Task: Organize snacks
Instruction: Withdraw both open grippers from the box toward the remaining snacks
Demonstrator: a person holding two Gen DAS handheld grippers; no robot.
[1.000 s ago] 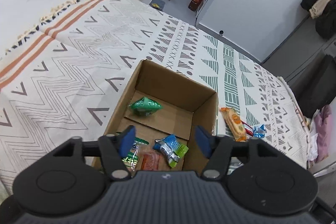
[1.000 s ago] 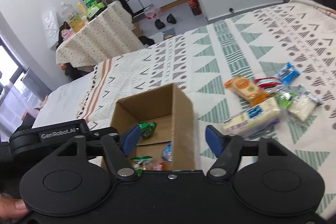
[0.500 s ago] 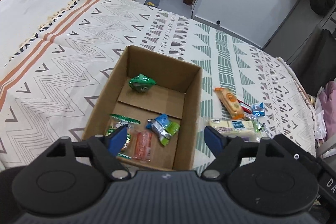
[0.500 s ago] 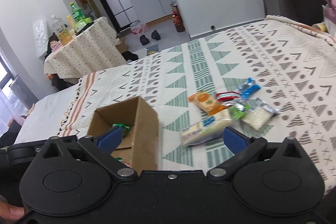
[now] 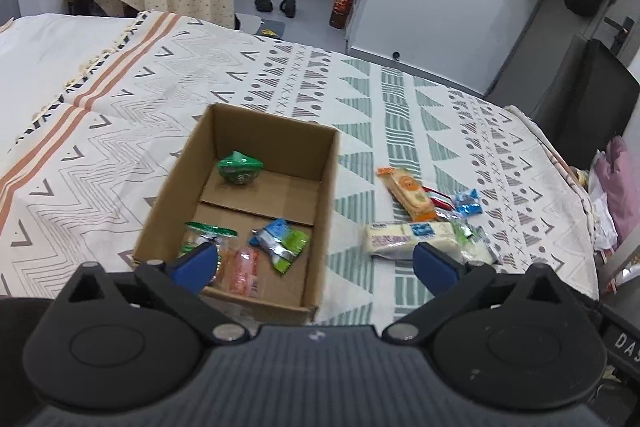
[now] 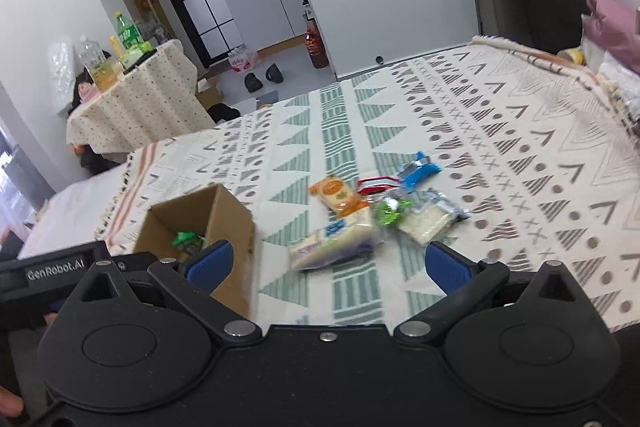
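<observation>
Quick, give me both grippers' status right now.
Left gripper: open, holding nothing, above the cardboard box.
Right gripper: open, holding nothing, facing the loose snacks on the bed.

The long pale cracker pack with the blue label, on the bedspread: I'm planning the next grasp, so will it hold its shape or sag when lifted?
The long pale cracker pack with the blue label looks like a firm stacked block, so it probably stays straight. Its clear glossy wrapper may slip between the tongs. The contents could crack under a hard squeeze; a gentle grip across its narrow width seems safest.
</observation>
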